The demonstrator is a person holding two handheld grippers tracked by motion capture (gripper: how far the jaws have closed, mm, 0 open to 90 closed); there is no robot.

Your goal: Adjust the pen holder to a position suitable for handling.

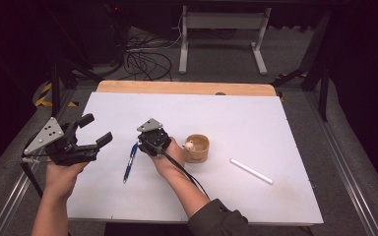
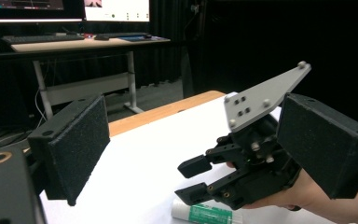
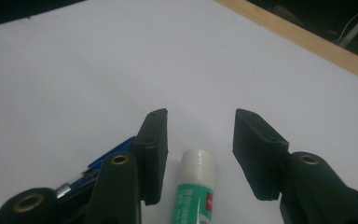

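Note:
A glue stick point(image 3: 196, 186) with a green label and white cap lies on the white sheet point(image 1: 226, 123). My right gripper point(image 3: 200, 140) stands open around it, one jaw on each side, not touching it. In the high view the right gripper point(image 1: 141, 143) is low over the sheet, left of centre, with a blue pen point(image 1: 130, 162) lying right beside it. The pen point(image 3: 109, 161) also peeks out behind one jaw. My left gripper point(image 1: 97, 129) is held at the sheet's left edge, wide open and empty. From the left gripper view I see the right gripper point(image 2: 190, 179) over the glue stick point(image 2: 203, 213).
A small wooden cup point(image 1: 197, 148) with a pale little object in it stands just right of the right hand. A white stick point(image 1: 251, 171) lies farther right. The table's wooden edge point(image 1: 187, 88) runs along the back, with cables on the floor beyond.

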